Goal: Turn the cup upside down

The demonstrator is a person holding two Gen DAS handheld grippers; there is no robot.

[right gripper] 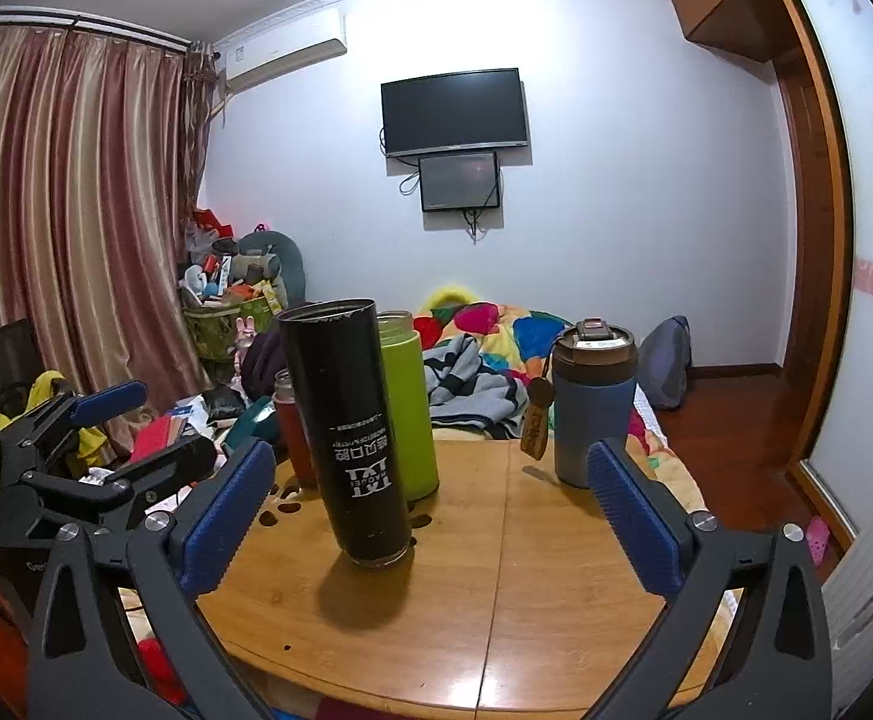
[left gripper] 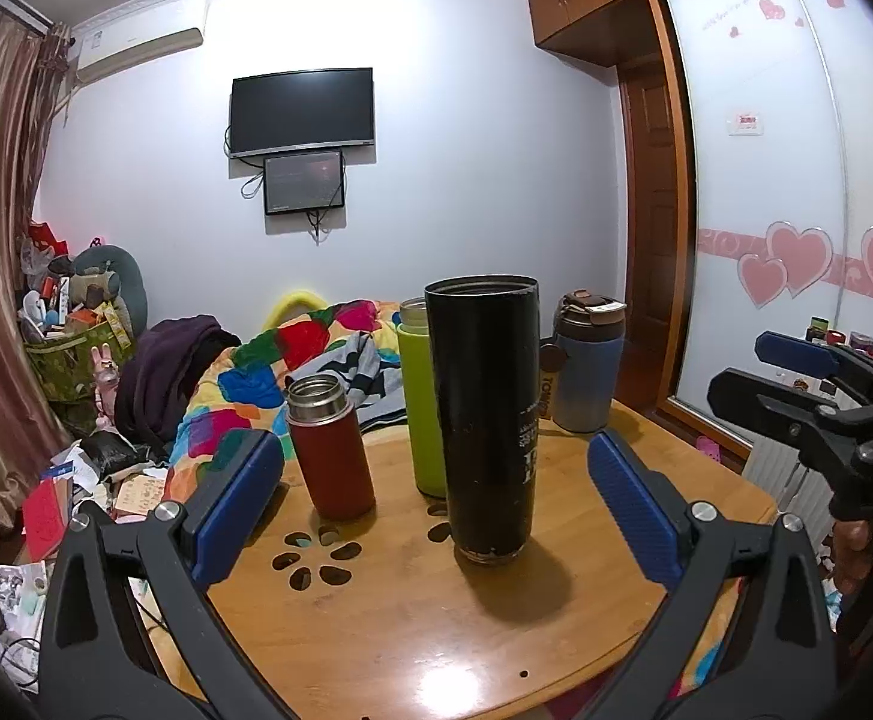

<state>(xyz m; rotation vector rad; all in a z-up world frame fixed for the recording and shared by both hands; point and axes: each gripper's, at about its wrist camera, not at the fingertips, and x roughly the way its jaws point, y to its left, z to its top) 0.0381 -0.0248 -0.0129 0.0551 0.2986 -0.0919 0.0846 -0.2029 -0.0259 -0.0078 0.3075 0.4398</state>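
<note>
1. Your landmark is the black cup [left gripper: 487, 420], the tall one standing near the middle of the round wooden surface [left gripper: 376, 630]. Its printed lettering reads inverted in the right wrist view, so I judge it is already upside down, or nearly done.
2. Your left gripper [left gripper: 436, 504] sits on the near side of the black cup, jaws spread wide, nothing between them. The cup stands between and beyond the pads, untouched.
3. Your right gripper [right gripper: 430, 510] is likewise wide open and empty, with the black cup just ahead and toward its left pad.
4. Behind the black cup, the green bottle [left gripper: 421, 396] stands very close, the red flask [left gripper: 331, 447] to its left, the blue mug [left gripper: 586, 363] to its right and farther back. Any new grasp probably needs a near-side approach to avoid them.
</note>
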